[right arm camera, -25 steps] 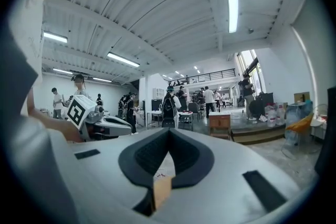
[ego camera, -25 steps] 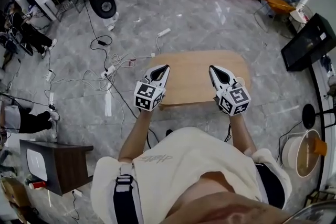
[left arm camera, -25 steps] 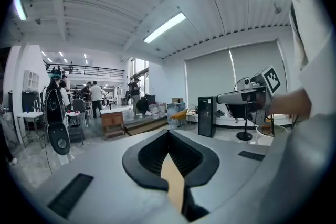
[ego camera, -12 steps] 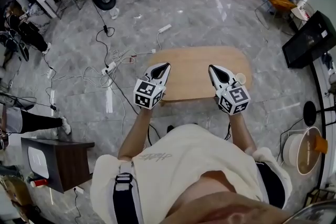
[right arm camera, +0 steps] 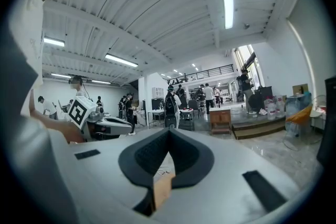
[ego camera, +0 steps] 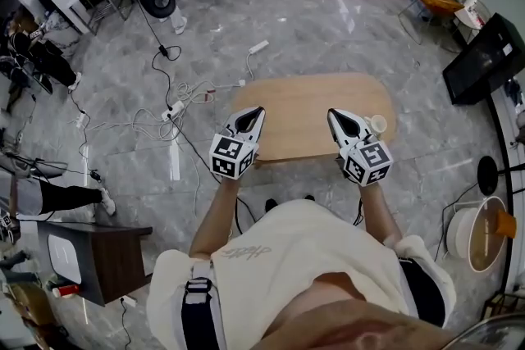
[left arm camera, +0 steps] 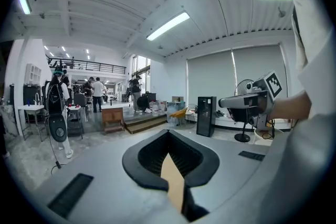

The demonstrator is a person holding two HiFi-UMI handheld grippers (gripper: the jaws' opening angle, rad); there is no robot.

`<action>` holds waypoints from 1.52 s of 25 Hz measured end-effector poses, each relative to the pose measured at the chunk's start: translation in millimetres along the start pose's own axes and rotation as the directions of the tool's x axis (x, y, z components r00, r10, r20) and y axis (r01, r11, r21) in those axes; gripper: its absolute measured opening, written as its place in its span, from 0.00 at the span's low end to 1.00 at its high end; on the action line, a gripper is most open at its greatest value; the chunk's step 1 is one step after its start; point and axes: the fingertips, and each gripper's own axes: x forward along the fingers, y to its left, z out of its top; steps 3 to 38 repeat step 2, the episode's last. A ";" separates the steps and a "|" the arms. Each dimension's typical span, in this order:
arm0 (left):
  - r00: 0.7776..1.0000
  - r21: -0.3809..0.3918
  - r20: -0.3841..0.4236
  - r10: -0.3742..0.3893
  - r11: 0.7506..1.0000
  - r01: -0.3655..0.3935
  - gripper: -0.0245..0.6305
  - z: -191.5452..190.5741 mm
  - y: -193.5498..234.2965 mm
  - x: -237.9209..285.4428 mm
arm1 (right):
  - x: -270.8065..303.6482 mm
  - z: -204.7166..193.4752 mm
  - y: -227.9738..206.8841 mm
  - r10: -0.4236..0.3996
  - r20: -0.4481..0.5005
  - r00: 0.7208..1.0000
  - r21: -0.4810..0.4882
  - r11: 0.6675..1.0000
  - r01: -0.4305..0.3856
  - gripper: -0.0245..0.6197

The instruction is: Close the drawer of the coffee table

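Note:
The coffee table (ego camera: 303, 106) has an oval light wood top and stands on the marble floor right in front of me. No drawer shows from above; the table's near side is hidden under its top and behind the grippers. My left gripper (ego camera: 257, 111) hovers over the table's near left edge, jaws shut with nothing between them. My right gripper (ego camera: 333, 114) hovers over the near right edge, also shut and empty. In the left gripper view, my left gripper (left arm camera: 168, 131) has its tips together, and so does my right gripper (right arm camera: 169, 131) in its own view.
A small white cup (ego camera: 378, 124) sits on the table's right end. Cables and power strips (ego camera: 176, 106) trail over the floor to the left. A dark cabinet (ego camera: 98, 254) stands at the lower left, a black screen (ego camera: 484, 57) and a round tub (ego camera: 476, 238) at the right.
Both grippers have stayed shut and drifted slightly lower in the view, toward the table's near edge. A person at the left edge has moved.

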 end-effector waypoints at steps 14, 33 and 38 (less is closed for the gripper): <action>1.000 -0.011 -0.002 -0.005 1.000 0.005 0.04 -3.8 -5.4 -0.2 | -6.6 -1.9 -1.9 -0.008 -0.009 1.000 0.000 1.000 0.008 0.03; 1.000 -0.011 -0.002 -0.005 1.000 0.005 0.04 -3.8 -5.4 -0.2 | -6.6 -1.9 -1.9 -0.008 -0.009 1.000 0.000 1.000 0.008 0.03; 1.000 -0.011 -0.002 -0.005 1.000 0.005 0.04 -3.8 -5.4 -0.2 | -6.6 -1.9 -1.9 -0.008 -0.009 1.000 0.000 1.000 0.008 0.03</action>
